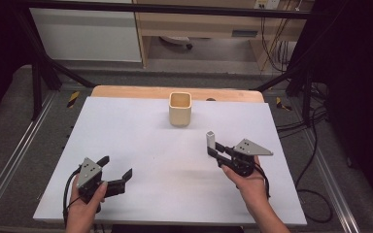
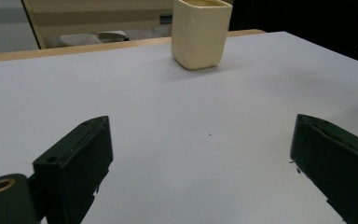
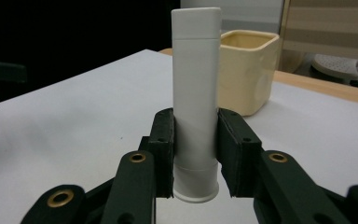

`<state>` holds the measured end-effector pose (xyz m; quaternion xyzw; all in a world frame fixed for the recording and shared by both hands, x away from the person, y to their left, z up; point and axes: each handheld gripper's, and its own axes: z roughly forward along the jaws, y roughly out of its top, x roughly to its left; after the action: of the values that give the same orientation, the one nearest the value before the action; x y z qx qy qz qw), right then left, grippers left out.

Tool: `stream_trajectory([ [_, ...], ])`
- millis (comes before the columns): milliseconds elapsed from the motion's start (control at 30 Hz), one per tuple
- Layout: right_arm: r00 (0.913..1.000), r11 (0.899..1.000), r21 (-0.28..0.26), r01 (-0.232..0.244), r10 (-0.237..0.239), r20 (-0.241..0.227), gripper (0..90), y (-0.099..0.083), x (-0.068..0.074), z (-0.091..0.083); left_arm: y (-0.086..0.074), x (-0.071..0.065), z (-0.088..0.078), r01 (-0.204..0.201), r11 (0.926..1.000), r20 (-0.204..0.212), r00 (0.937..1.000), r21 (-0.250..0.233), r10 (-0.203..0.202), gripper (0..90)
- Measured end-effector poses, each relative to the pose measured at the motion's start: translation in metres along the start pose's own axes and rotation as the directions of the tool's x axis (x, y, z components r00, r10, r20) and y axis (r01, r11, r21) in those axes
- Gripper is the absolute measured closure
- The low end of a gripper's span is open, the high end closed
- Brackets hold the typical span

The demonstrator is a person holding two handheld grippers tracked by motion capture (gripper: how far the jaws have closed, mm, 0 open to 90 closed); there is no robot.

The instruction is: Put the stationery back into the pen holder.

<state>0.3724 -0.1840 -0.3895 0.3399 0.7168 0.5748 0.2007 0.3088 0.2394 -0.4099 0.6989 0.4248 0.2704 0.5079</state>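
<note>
Between right gripper [image 3: 196, 154] jaws: plain white tube [image 3: 196, 93]; unlabelled.

Cup [image 2: 199, 32] rim cut off above

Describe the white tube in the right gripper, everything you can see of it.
The white tube is slim and matte, plastic by its look, with a seam near each end and a slightly flared bottom end. It stands upright, clamped at its lower half between the pads of the right gripper. The bottom end sits just below the pads. The cream cup stands behind it, apart.
</note>
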Motion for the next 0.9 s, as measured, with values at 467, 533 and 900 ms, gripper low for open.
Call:
stream_trajectory([
  [467,0.9998,1.0,-0.018,-0.007,0.008,0.019,68.0,0.038,-0.017,0.036,-0.001,-0.002,0.001,0.012,0.9999,0.01,0.9999,0.001,-0.012,6.3],
  [533,0.9998,1.0,-0.021,-0.011,0.012,0.017,68.0,0.043,-0.019,0.044,-0.001,-0.002,0.001,0.013,0.9999,0.012,0.9998,0.002,-0.013,6.3],
  [900,0.9989,0.999,0.002,-0.041,0.041,0.022,68.0,0.065,-0.032,0.09,-0.002,-0.005,0.003,0.02,0.9998,0.03,0.9994,0.003,-0.02,6.4],
])
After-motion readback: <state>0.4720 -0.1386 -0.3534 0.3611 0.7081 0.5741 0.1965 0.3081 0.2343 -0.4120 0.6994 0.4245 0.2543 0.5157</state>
